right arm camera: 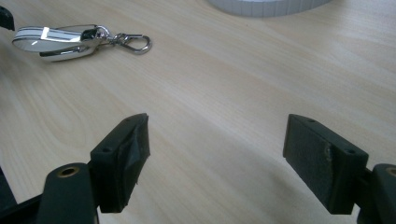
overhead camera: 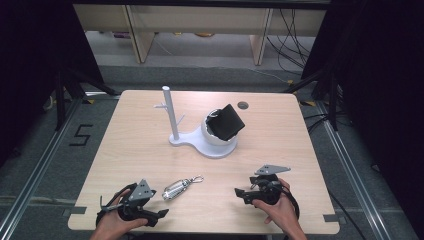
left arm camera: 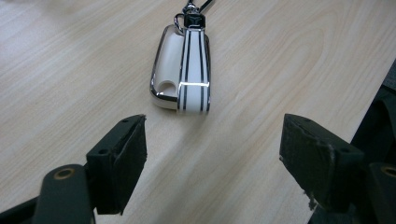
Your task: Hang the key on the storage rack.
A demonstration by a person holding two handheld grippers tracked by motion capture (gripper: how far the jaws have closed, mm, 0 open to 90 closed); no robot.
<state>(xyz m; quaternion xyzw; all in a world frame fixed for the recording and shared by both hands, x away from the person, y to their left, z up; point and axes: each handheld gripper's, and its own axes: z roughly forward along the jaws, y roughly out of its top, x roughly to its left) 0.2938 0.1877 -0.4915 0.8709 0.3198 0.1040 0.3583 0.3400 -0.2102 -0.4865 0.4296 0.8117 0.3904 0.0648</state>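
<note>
We've got both claws wide open and empty, the left claw [left arm camera: 212, 161] with the key fob [left arm camera: 183, 70] lying at its 12 o'clock on the surface [left arm camera: 70, 70], right claw [right arm camera: 217, 161] well apart.

A black wallet [overhead camera: 227, 121] rests in a white stand [overhead camera: 200, 142] mid-table [overhead camera: 130, 145].

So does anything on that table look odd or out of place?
The black wallet sits tilted in the white bowl of the stand, one corner poking over the rim. The right gripper's pad looks nicked. The key fob just lies flat on the table.
</note>
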